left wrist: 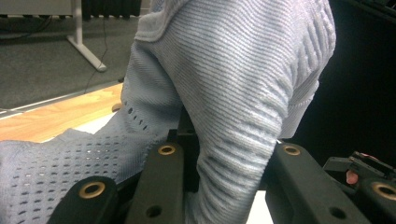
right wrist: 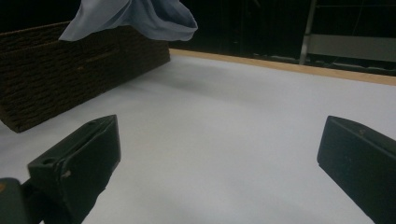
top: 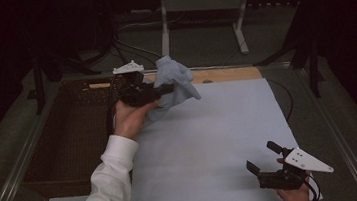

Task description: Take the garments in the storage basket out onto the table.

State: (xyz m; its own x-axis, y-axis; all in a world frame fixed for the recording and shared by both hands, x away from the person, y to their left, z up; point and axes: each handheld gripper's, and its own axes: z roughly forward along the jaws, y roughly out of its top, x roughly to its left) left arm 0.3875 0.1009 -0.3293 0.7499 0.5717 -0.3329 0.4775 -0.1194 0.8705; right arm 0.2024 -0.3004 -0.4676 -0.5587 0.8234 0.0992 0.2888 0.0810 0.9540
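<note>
Knitted blue cloth sits bunched between the jaws of my left gripper, which are closed tight on it, so it hangs lifted above the far left of the white mat, beside the basket. I judge it goes into the basket. My right gripper waits wide open and empty, low over the near mat.

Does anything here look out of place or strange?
Nothing stands out. The left gripper holds a bunched pale blue knit garment above the white table cover's far corner, beside the dark woven basket. The right gripper waits open.
</note>
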